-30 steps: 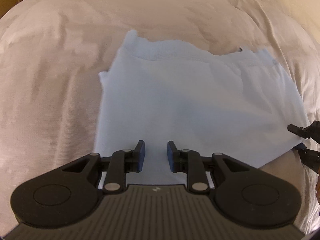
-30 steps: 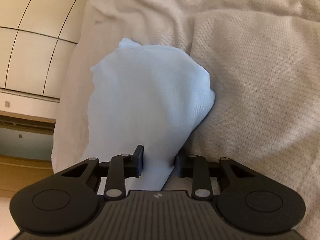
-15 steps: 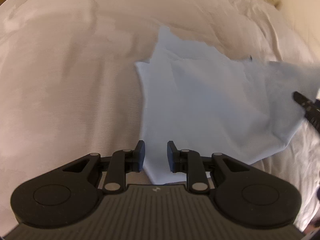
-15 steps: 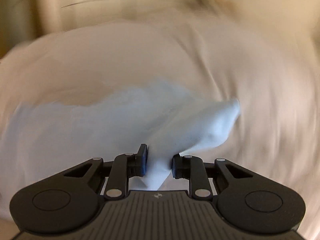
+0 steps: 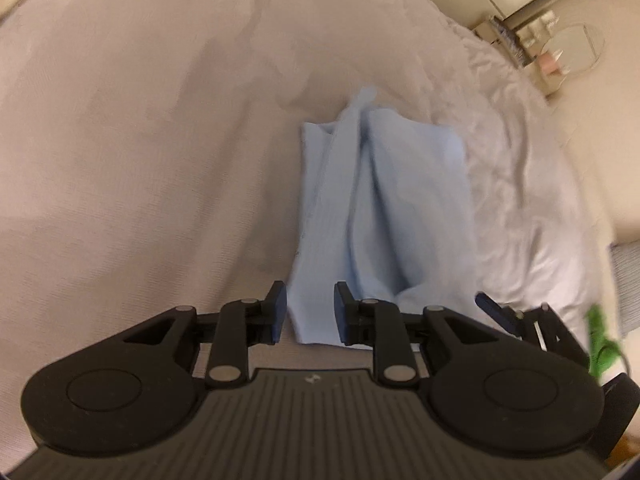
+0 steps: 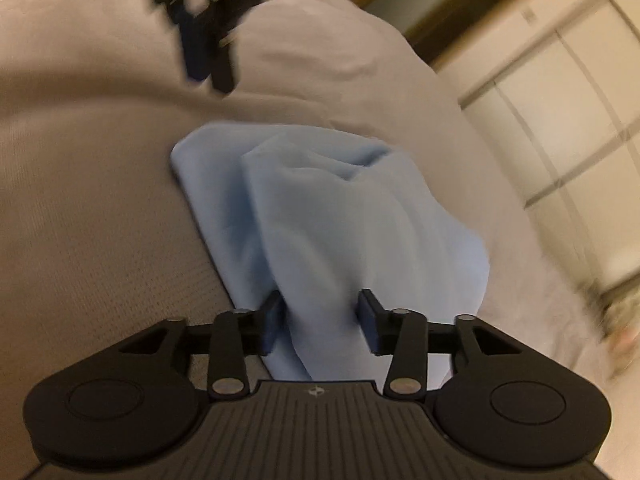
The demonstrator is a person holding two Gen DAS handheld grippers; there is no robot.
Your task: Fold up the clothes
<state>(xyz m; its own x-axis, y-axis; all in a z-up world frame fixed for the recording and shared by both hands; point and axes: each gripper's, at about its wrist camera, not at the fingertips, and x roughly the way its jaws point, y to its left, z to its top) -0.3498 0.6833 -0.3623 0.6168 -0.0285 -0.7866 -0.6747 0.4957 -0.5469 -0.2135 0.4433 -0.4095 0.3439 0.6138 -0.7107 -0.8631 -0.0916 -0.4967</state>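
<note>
A light blue garment (image 5: pixel 392 200) lies on the pale bed cover (image 5: pixel 140 140), folded into a narrow, rumpled strip. My left gripper (image 5: pixel 310 312) hovers over its near corner. Its jaws are a little apart and easing open, and the cloth shows between them without being pressed. In the right wrist view the garment (image 6: pixel 320 220) rises in a bunched fold between the jaws of my right gripper (image 6: pixel 322 320). Those jaws are opening, and the pads no longer squeeze the cloth. The right gripper (image 5: pixel 500 312) also shows at the lower right of the left wrist view. The left gripper (image 6: pixel 200 40) appears blurred at the top.
Crumpled white bedding (image 5: pixel 520 200) lies to the right of the garment. A bedside surface with small items (image 5: pixel 560 52) stands beyond the bed's far corner. Wardrobe doors (image 6: pixel 560 100) line the wall. A green object (image 5: pixel 600 344) sits near the right gripper.
The garment has gone from spread wide to a narrow folded strip. My right gripper rolled and swept across with a cloth edge, then its jaws widened. The left gripper shifted sideways.
</note>
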